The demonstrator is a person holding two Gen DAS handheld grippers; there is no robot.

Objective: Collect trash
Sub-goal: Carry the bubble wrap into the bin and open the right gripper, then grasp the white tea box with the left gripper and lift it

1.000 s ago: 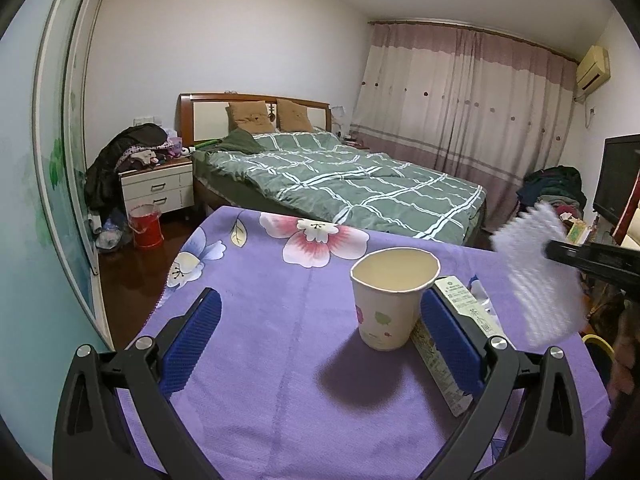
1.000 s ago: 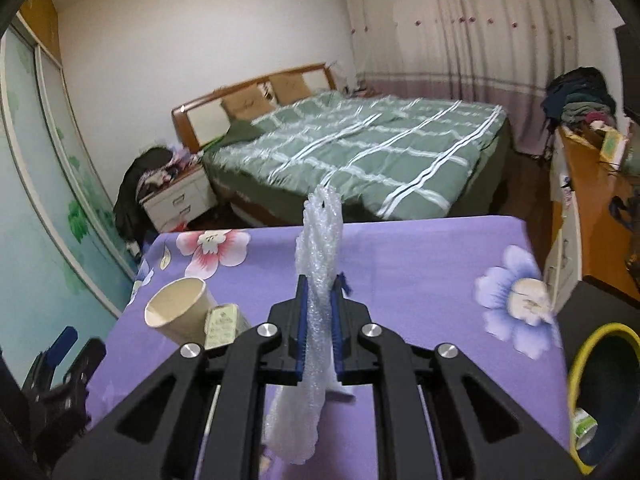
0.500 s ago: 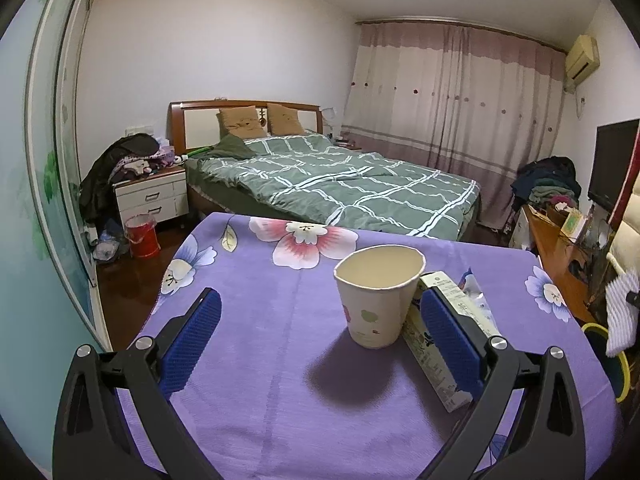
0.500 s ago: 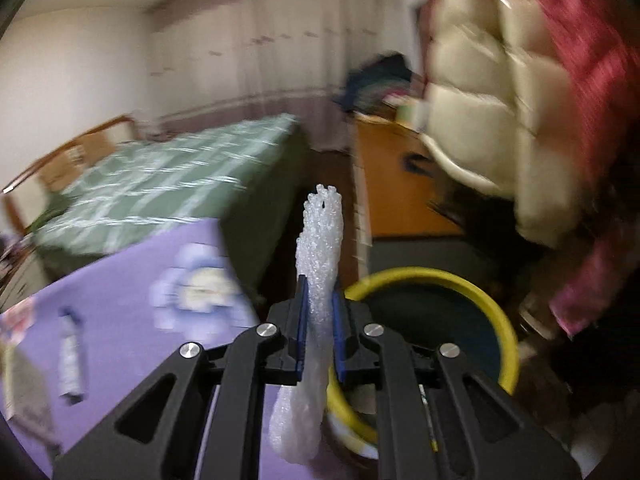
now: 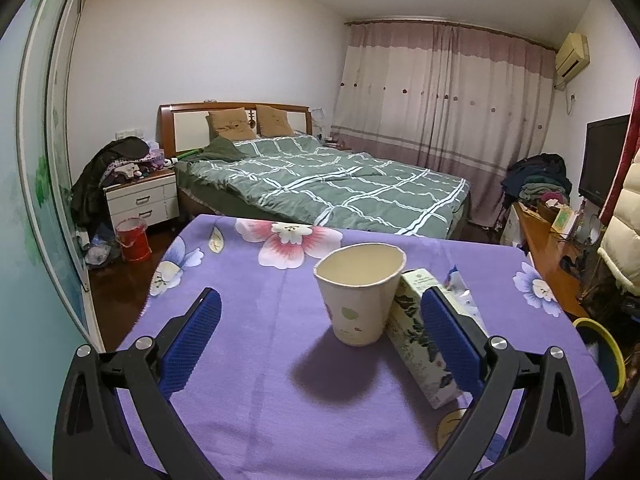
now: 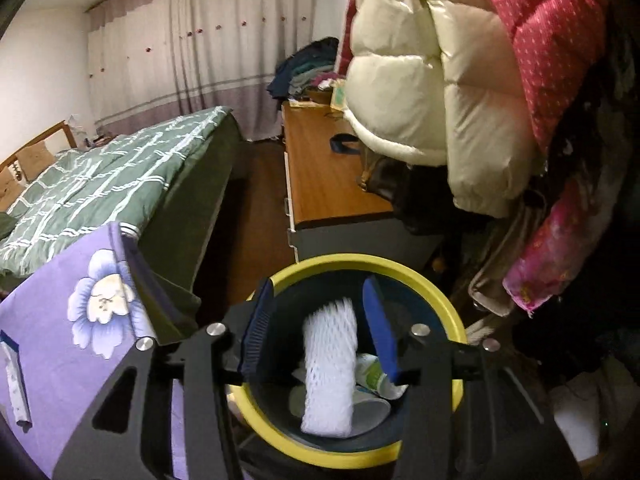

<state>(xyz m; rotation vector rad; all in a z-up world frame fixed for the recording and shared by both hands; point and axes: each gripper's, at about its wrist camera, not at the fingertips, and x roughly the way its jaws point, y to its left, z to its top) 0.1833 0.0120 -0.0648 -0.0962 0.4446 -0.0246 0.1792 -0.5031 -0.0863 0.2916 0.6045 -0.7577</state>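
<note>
My right gripper point(image 6: 318, 334) is open above the yellow-rimmed bin point(image 6: 448, 320). The white foam net point(image 6: 330, 368) is free between the jaws, inside the bin's mouth, above a bottle point(image 6: 376, 376) and other trash. My left gripper point(image 5: 320, 338) is open and empty over the purple floral tablecloth point(image 5: 248, 320). A paper cup point(image 5: 360, 292) stands upright between its fingers. A printed carton point(image 5: 416, 336) lies beside the cup, against the right finger point(image 5: 448, 336). A clear wrapper point(image 5: 460, 288) lies behind the carton. The bin also shows in the left wrist view point(image 5: 600, 344).
A wrapper strip point(image 6: 14, 384) lies on the cloth in the right wrist view. A wooden desk point(image 6: 324, 176) and hanging coats point(image 6: 440, 80) crowd the bin's far side. A bed point(image 5: 328, 188) stands beyond the table; a red bucket point(image 5: 132, 238) is on the floor left.
My right gripper swung from over the table to above the bin, opened, and let go of the foam net. My left gripper stayed open near the cup.
</note>
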